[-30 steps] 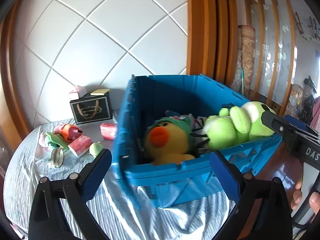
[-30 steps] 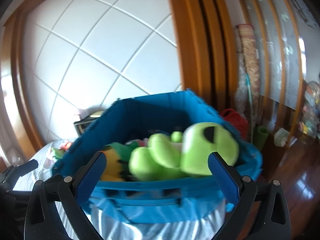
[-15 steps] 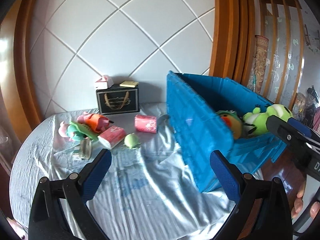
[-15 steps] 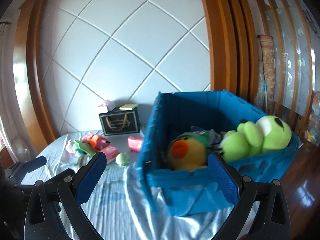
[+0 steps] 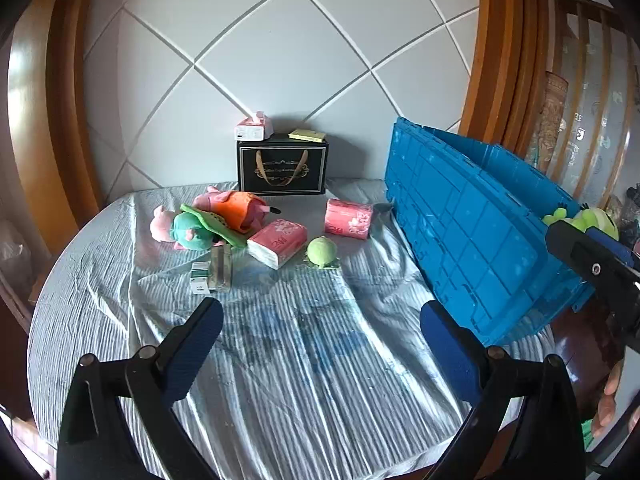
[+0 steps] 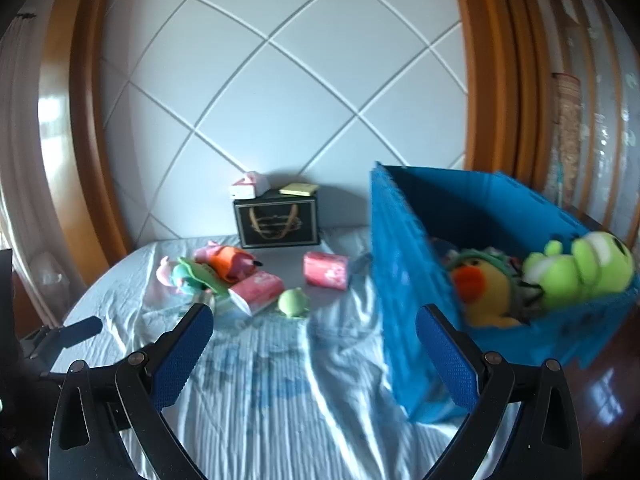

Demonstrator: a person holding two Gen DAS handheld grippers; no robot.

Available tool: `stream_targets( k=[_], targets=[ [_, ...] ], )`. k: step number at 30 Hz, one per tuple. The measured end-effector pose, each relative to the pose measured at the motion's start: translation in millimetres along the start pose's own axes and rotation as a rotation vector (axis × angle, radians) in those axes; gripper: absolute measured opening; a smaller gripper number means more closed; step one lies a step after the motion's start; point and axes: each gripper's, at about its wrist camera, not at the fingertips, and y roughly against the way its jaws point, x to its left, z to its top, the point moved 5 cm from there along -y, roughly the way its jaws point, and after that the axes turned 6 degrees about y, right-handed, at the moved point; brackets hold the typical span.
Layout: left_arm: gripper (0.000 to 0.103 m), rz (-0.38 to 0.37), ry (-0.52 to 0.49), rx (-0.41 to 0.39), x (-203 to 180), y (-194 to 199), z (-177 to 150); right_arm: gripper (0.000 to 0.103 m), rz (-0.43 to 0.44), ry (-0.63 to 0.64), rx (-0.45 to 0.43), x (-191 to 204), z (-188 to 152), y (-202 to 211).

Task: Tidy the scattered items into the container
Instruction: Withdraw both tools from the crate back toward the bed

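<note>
Right wrist alone shows yellow duck [image 6: 482, 292] inside crate [image 6: 404, 280]; both claws wide, empty.

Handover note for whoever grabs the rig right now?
Left gripper: open, empty, over the cloth. Right gripper: open, empty.
Blue crate at the table's right edge already holds a yellow duck and green frog.
Left to pack: plush pile, two pink tissue packs, small green turtle, small clear box.
</note>
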Motion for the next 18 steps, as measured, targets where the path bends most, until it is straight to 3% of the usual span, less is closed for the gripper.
stream_targets(
  k=[6, 10, 14, 18],
  targets=[
    [0.1, 0.125, 0.064, 0.012, 55, -38, 19, 0.103, 0.145, 0.047, 0.032, 37, 20, -75],
    [0.1, 0.252, 0.118, 0.046, 100, -74, 26, 0.103, 0.219, 0.053, 0.074, 48, 26, -131],
    [0.1, 0.356, 0.186, 0.098, 145, -105, 21, 0.103, 0.24, 0.059, 0.146, 53, 15, -187],
    [0.1, 0.398, 0.235, 0.159, 177, -133, 12, 0.103, 0.264, 0.08, 0.25, 65, -5, -235]
  ],
)
